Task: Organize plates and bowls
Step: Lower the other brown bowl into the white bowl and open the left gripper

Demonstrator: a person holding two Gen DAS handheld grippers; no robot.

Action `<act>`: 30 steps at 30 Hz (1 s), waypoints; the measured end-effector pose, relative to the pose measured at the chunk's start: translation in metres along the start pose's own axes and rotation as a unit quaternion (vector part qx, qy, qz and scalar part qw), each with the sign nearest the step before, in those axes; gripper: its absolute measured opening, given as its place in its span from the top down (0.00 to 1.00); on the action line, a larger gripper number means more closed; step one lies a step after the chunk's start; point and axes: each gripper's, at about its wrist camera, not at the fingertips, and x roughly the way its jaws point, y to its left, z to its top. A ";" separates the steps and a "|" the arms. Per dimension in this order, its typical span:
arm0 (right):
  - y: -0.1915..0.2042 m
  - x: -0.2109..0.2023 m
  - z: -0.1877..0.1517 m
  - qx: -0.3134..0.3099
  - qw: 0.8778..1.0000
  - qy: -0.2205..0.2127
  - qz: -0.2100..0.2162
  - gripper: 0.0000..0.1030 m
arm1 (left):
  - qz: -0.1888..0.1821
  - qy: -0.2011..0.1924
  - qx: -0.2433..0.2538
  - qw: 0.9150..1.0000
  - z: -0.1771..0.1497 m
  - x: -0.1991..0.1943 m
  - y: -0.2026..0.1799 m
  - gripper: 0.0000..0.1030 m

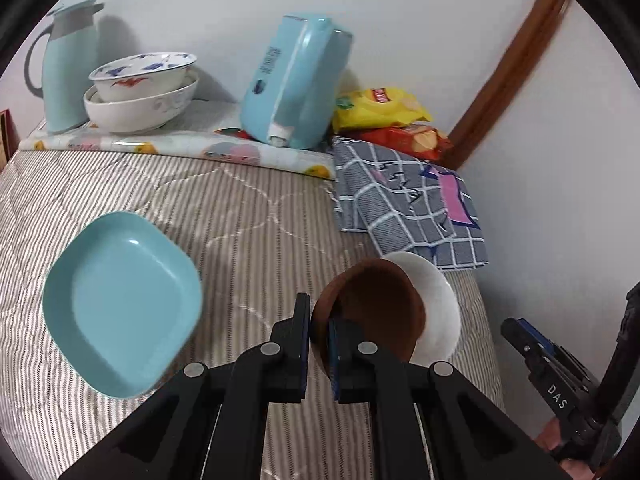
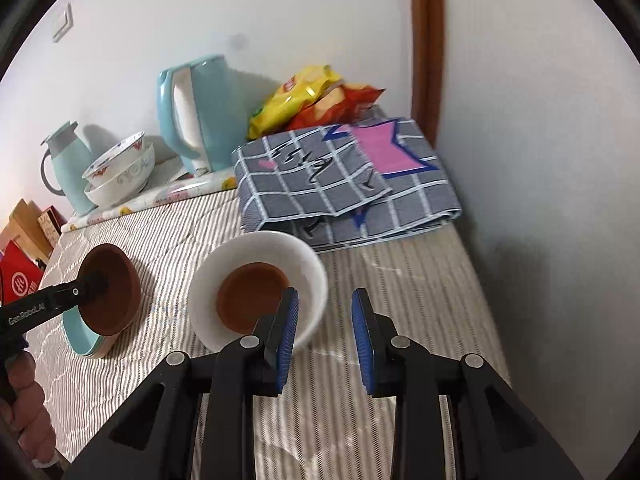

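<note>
My left gripper (image 1: 319,334) is shut on the rim of a brown bowl (image 1: 380,308) and holds it tilted above the striped bedspread; it also shows in the right wrist view (image 2: 110,290). A white bowl (image 1: 436,312) lies just behind it; in the right wrist view this white bowl (image 2: 304,268) holds a second brown bowl (image 2: 252,300). A teal square plate (image 1: 124,304) lies at the left; in the right wrist view it (image 2: 78,334) sits under the held bowl on a pinkish plate. My right gripper (image 2: 325,336) is open and empty beside the white bowl's near edge.
At the back stand two stacked patterned bowls (image 1: 140,88), a teal thermos (image 1: 70,68), a teal kettle (image 1: 296,84) and snack bags (image 1: 384,112). A folded checked cloth (image 1: 408,204) lies at the right by the wall. Boxes (image 2: 24,264) stand beyond the bed's left edge.
</note>
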 end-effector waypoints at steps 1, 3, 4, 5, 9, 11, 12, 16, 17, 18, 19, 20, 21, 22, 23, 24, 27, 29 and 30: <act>-0.004 -0.003 -0.001 0.002 1.000 -0.002 -0.002 0.73 | 0.000 0.000 0.004 1.000 0.000 0.000 -0.004 0.92; -0.013 -0.009 -0.004 0.006 1.000 -0.006 -0.007 0.73 | 0.000 0.000 0.012 1.000 -0.002 0.000 -0.013 0.92; -0.016 -0.011 -0.005 0.008 1.000 -0.007 -0.008 0.73 | -0.001 0.000 0.017 1.000 -0.002 -0.001 -0.017 0.92; -0.020 -0.013 -0.007 0.009 1.000 -0.008 -0.010 0.73 | 0.000 -0.001 0.023 1.000 -0.003 0.000 -0.022 0.92; -0.035 -0.020 -0.015 0.015 1.000 -0.010 -0.023 0.73 | 0.001 0.002 0.036 0.999 -0.006 0.002 -0.034 0.92; -0.042 -0.023 -0.019 0.018 0.999 -0.011 -0.030 0.73 | -0.001 0.004 0.040 0.999 -0.007 0.005 -0.040 0.92; -0.045 -0.025 -0.021 0.020 0.999 -0.012 -0.031 0.73 | -0.001 0.004 0.043 0.999 -0.008 0.007 -0.042 0.92; -0.056 -0.028 -0.027 0.026 0.999 -0.009 -0.039 0.73 | 0.000 0.008 0.050 0.999 -0.008 0.014 -0.050 0.92; -0.059 -0.028 -0.029 0.027 0.999 -0.009 -0.041 0.72 | 0.001 0.008 0.053 0.999 -0.008 0.017 -0.052 0.92; -0.060 -0.029 -0.030 0.029 0.999 -0.008 -0.042 0.72 | 0.003 0.010 0.055 0.998 -0.008 0.019 -0.053 0.92; -0.062 -0.028 -0.031 0.030 0.999 -0.007 -0.044 0.72 | 0.004 0.013 0.056 0.998 -0.008 0.022 -0.055 0.92; -0.065 -0.028 -0.033 0.034 0.998 -0.006 -0.046 0.72 | 0.004 0.016 0.057 0.998 -0.008 0.026 -0.056 0.92; -0.067 -0.028 -0.034 0.036 0.998 -0.005 -0.046 0.73 | 0.004 0.018 0.058 0.998 -0.008 0.029 -0.057 0.92; -0.068 -0.028 -0.035 0.038 0.998 -0.005 -0.047 0.73 | 0.004 0.019 0.060 0.998 -0.008 0.032 -0.058 0.92; -0.070 -0.028 -0.037 0.042 0.998 -0.004 -0.046 0.72 | 0.006 0.021 0.061 0.998 -0.008 0.035 -0.059 0.92; -0.071 -0.027 -0.038 0.045 0.998 -0.004 -0.046 0.72 | 0.007 0.023 0.062 0.998 -0.007 0.038 -0.061 0.92; -0.074 -0.026 -0.041 0.049 0.998 0.000 -0.042 0.72 | 0.009 0.027 0.064 0.998 -0.006 0.046 -0.063 0.92; -0.074 -0.024 -0.041 0.047 0.998 0.004 -0.044 0.72 | 0.013 0.028 0.067 0.997 -0.006 0.051 -0.065 0.92; -0.074 -0.023 -0.041 0.047 0.998 0.005 -0.045 0.72 | 0.014 0.029 0.067 0.997 -0.005 0.054 -0.066 0.92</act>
